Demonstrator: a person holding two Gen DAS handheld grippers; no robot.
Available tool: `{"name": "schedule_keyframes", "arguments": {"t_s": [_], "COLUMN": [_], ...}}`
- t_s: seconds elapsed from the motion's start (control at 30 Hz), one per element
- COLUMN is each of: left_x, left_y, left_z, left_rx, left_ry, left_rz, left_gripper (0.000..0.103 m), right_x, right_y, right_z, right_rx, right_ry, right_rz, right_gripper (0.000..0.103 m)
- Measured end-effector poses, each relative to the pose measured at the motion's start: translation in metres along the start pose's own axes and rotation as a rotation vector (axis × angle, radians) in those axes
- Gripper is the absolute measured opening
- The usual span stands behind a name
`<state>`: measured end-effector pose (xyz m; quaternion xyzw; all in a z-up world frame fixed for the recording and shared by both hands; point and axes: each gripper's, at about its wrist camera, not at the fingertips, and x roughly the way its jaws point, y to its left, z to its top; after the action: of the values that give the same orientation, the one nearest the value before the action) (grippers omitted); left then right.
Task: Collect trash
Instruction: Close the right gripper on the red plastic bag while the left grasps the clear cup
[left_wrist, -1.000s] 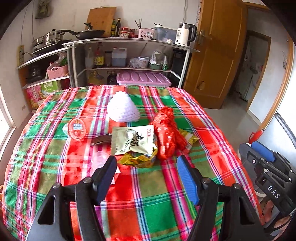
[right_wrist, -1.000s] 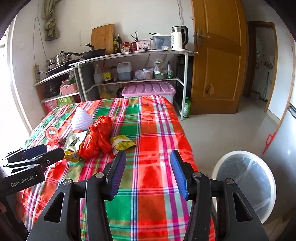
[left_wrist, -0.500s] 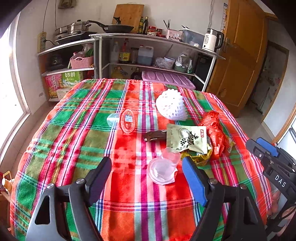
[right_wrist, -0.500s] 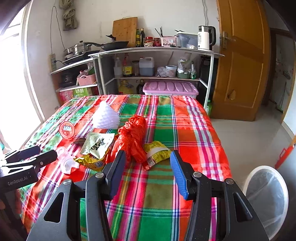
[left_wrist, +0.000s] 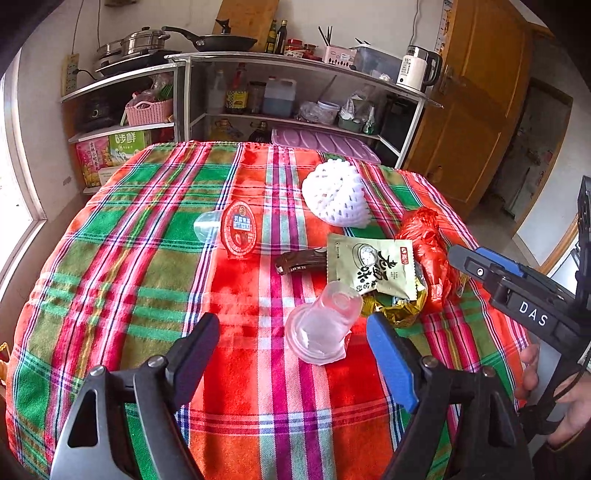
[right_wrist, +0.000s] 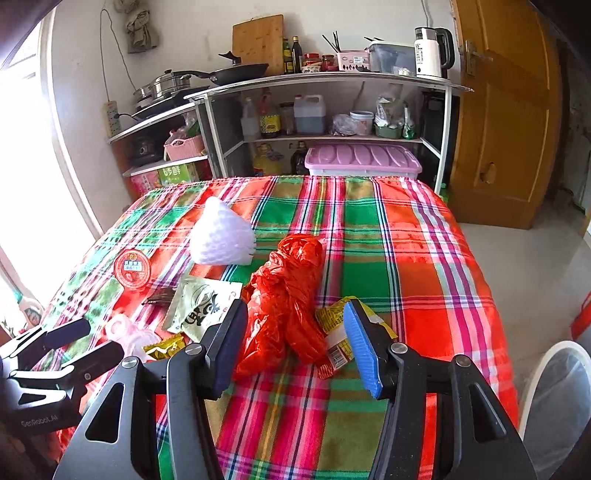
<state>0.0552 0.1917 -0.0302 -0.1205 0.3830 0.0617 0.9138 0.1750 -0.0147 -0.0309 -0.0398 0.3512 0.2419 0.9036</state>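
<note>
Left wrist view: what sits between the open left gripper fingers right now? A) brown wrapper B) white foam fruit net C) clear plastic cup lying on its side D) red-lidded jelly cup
C: the clear plastic cup lies on its side on the plaid tablecloth, just ahead of the open left gripper, not yet gripped.

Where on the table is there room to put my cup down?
Bare cloth lies on the window side, left of the red-lidded cup, along the far edge behind the white foam net, and right of the red plastic bag. The middle, with the green packet and clear cup, is crowded.
</note>
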Motion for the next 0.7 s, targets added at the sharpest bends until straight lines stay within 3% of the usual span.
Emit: {"name": "schedule_keyframes", "arguments": {"t_s": [0.2,0.5,0.7], "left_x": [0.011,0.020,0.025], "left_y": [-0.008,-0.012,-0.014], "left_z": [0.002,0.003,0.003], "left_rx": [0.037,0.057,0.065], "left_ry": [0.014,0.016,0.035], "left_rz": [0.040,0.069,0.057], "left_gripper": [0.083,0.082,0.066], "right_x": [0.017,0.030,0.032], "right_y": [0.000,0.008,0.014], "right_z": [0.004,0.003,0.000], "right_rx": [-0.002,-0.042,-0.076], "right_ry": [0.044,0.067,0.071], "right_rz": [0.042,0.020,0.003], "right_gripper": [0.056,0.059,0.059]}}
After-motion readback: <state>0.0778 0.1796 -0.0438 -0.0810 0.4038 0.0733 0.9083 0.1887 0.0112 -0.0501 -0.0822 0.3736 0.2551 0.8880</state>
